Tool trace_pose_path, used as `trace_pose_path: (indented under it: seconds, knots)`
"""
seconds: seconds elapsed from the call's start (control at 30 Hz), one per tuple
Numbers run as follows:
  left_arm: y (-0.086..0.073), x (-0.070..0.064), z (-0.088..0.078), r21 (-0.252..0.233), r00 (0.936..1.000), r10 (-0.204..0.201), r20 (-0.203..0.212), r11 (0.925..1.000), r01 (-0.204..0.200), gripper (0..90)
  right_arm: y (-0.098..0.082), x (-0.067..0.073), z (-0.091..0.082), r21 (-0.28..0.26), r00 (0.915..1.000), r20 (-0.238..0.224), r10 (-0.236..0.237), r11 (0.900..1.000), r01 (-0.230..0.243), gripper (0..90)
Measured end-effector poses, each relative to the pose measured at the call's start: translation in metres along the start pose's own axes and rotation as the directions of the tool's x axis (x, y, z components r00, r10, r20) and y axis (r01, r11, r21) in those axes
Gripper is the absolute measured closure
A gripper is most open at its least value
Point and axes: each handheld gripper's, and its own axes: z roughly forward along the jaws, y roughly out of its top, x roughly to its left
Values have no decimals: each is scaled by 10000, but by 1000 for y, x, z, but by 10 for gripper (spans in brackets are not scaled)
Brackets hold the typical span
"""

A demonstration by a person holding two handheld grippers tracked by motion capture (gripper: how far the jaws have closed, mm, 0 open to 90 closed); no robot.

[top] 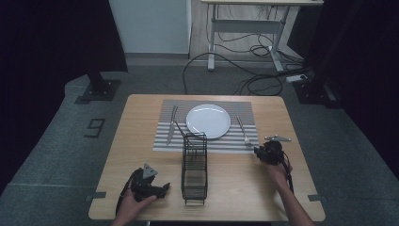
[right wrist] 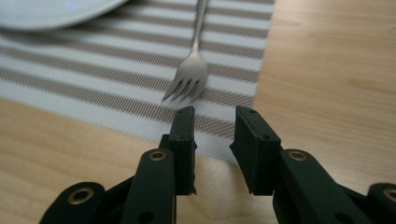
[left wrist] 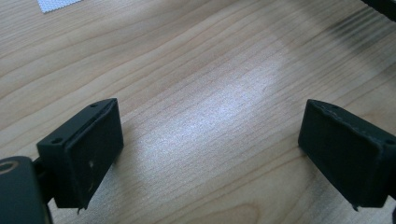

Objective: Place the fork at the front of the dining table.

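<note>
From above, the wooden surface (top: 141, 122) carries a striped placemat (top: 244, 110) with a white plate (top: 208, 120) in its middle, a knife (top: 171, 124) lying left of the plate and a fork (top: 243, 130) lying right of it, tines toward the person. A spoon (top: 179, 128) leans out of a black wire caddy (top: 194, 168) that stands on the bare wood just in front of the mat, its far end overlapping the mat's near edge. The left tool (top: 160, 190) rests low near the front edge, left of the caddy and apart from it. The right tool (top: 259, 151) sits in the person's right hand (top: 278, 170) just off the mat's near right corner, close to the fork's tines. Along the left tool (left wrist: 210, 144), the two black jaws stand wide apart over bare wood grain with nothing between them. Along the right tool (right wrist: 214, 140), the jaws are a narrow gap apart and hold nothing; they point over the mat's (right wrist: 116, 79) near edge, and the fork (right wrist: 190, 79) lies just beyond their tips, tines facing them, not touched. The rim of the plate (right wrist: 56, 14) shows at the upper left, well clear of the fork.
</note>
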Motion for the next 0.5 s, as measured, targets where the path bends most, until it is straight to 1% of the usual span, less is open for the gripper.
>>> trace_pose_path:
  seconds: [0.07,0.2,0.23,0.3,0.37,0.4,0.5]
  knots:
    - [0,0,0,-3,10000,-2,0,10000,2,64,0,4,3,-15,9999,-29,-121,9999,120,676]
    - [0,0,0,5,10000,4,0,10000,-4,64,7,11,13,-42,9999,-44,-157,9999,157,685]
    - [0,0,0,1,10000,0,0,10000,0,64,10,13,18,-35,9999,-97,-117,9999,117,690]
    - [0,0,0,2,10000,1,1,10000,-1,64,13,15,20,-42,9999,-82,-139,9999,138,690]
    - [0,0,0,0,10000,1,0,10000,-1,64,17,18,25,-51,9999,-100,-95,9999,95,690]
    - [0,0,0,2,10000,1,2,10000,-1,64,19,19,27,-136,9999,-93,-117,9998,115,691]
    - [0,0,0,-2,10000,-1,-1,10000,1,65,24,20,33,-118,9999,-132,102,9999,-103,689]
